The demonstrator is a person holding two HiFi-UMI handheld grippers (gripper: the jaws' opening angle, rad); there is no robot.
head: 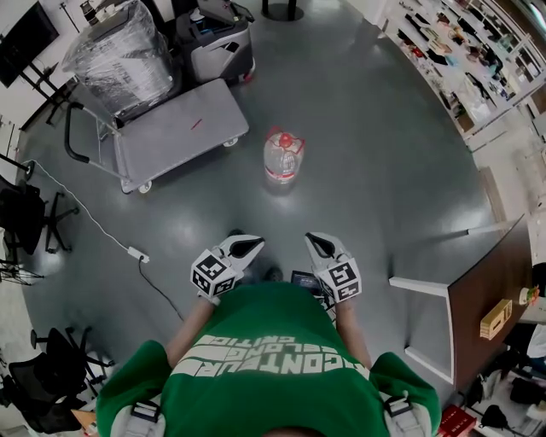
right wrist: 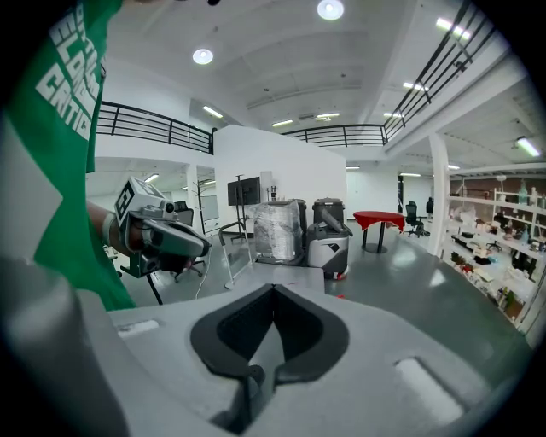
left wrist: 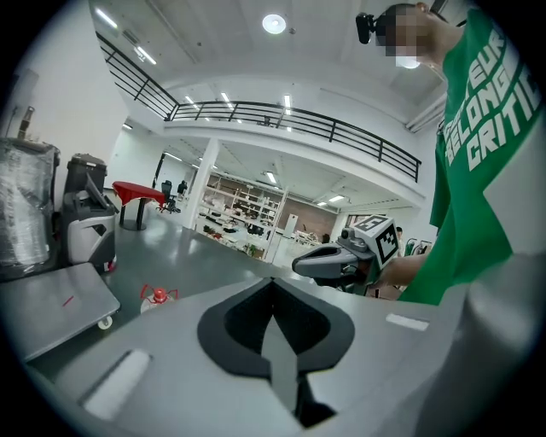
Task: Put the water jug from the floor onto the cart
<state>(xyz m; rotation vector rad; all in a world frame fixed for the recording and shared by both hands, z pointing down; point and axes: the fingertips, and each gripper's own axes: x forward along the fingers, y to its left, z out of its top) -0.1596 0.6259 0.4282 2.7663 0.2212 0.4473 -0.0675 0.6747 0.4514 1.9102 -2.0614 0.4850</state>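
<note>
The clear plastic water jug with a red cap (head: 283, 158) stands upright on the grey floor (head: 375, 171), near a corner of the flat grey platform cart (head: 183, 126), whose near deck is bare and whose far end carries a plastic-wrapped bundle (head: 119, 55). The left tongs (head: 247, 247) and right tongs (head: 317, 246) are both shut and empty, with bare floor between them and the jug. A white power strip (head: 136, 253) lies to the left and a brown desk (head: 486, 286) stands to the right.

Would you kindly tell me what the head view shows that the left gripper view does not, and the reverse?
Only the head view: the wooden desk and the white power strip. Only the left gripper view: the balcony railing and ceiling lights. Both: the water jug standing on the floor, the cart, the right gripper.
</note>
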